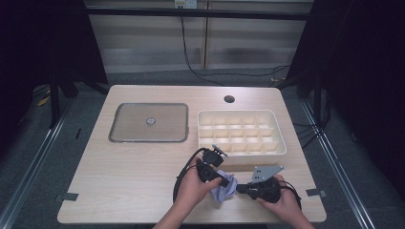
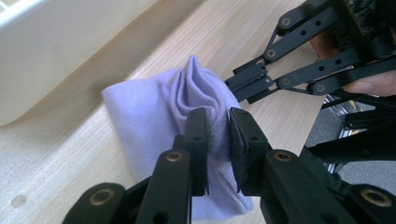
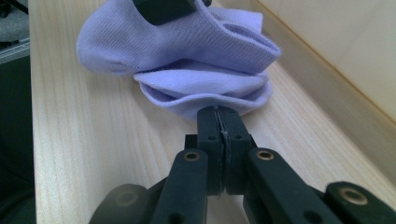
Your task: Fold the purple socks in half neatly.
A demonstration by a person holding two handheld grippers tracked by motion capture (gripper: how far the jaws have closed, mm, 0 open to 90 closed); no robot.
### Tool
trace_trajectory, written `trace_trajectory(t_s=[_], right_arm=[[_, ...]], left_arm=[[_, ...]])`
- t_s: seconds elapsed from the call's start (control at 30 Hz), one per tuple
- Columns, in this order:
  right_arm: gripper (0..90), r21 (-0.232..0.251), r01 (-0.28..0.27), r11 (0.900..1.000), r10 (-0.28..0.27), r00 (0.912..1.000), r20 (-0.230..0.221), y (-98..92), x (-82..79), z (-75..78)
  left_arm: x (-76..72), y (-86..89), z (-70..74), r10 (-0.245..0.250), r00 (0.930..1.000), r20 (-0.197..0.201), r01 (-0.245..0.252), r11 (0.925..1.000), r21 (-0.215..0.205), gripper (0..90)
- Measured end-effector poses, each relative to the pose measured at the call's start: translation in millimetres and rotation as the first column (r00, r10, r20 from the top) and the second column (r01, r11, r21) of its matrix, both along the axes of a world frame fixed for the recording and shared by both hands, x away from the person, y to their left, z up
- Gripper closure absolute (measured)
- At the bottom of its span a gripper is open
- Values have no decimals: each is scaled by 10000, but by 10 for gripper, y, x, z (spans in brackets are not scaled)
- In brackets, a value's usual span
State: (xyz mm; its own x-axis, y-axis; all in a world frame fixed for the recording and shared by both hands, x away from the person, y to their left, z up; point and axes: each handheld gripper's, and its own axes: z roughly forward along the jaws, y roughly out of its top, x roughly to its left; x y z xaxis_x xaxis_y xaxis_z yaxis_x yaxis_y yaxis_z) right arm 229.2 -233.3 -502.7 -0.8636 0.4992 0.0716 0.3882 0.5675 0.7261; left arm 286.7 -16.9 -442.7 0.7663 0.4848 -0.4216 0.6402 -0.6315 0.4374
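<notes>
A lavender sock (image 1: 223,189) lies bunched and folded on the wooden table near its front edge, just in front of the white box. My left gripper (image 1: 228,182) comes in from the left; in the left gripper view its jaws (image 2: 218,126) pinch a raised fold of the sock (image 2: 149,116). My right gripper (image 1: 239,189) reaches in from the right. Its jaws (image 3: 218,114) are pressed together on the lower edge of the sock (image 3: 187,42). In the left gripper view the right gripper (image 2: 243,82) grips the sock's far side. One left fingertip (image 3: 163,9) rests on top of the sock.
A white box (image 1: 281,129) divided into several compartments stands just behind the grippers; its wall (image 2: 56,56) is close beside the sock. A grey square lid (image 1: 148,122) with a centre knob lies at the back left. A round hole (image 1: 229,99) sits near the table's far edge.
</notes>
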Motion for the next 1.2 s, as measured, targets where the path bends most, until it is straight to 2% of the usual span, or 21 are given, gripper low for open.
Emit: trace_trajectory(t_s=[0.5,0.6,0.8,1.0,1.03,1.13,1.2], right_arm=[[885,13,-26,10000,26,10000,6,-1,1,-2],[885,46,10,10000,-10,10000,-10,0,-1,-2],[885,70,22,10000,-22,10000,-3,0,0,-3],[885,54,-12,10000,12,10000,24,-3,1,-6],[885,60,-7,10000,7,10000,15,-3,1,-5],[885,58,23,10000,-23,10000,-12,0,-4,-4],[885,46,22,10000,-22,10000,-6,0,-6,-3]], left_arm=[[35,44,81,-1,10000,90,3,9996,-274,750],[43,58,98,59,9999,108,-57,9997,-251,751],[102,129,122,283,9996,68,-280,9986,-460,754],[116,143,52,340,9994,-84,-341,9994,-82,798],[106,129,25,379,9992,-117,-381,9992,-138,808],[99,94,-38,347,9993,-140,-345,9993,117,833],[92,67,-86,294,9996,-28,-292,9983,504,842]])
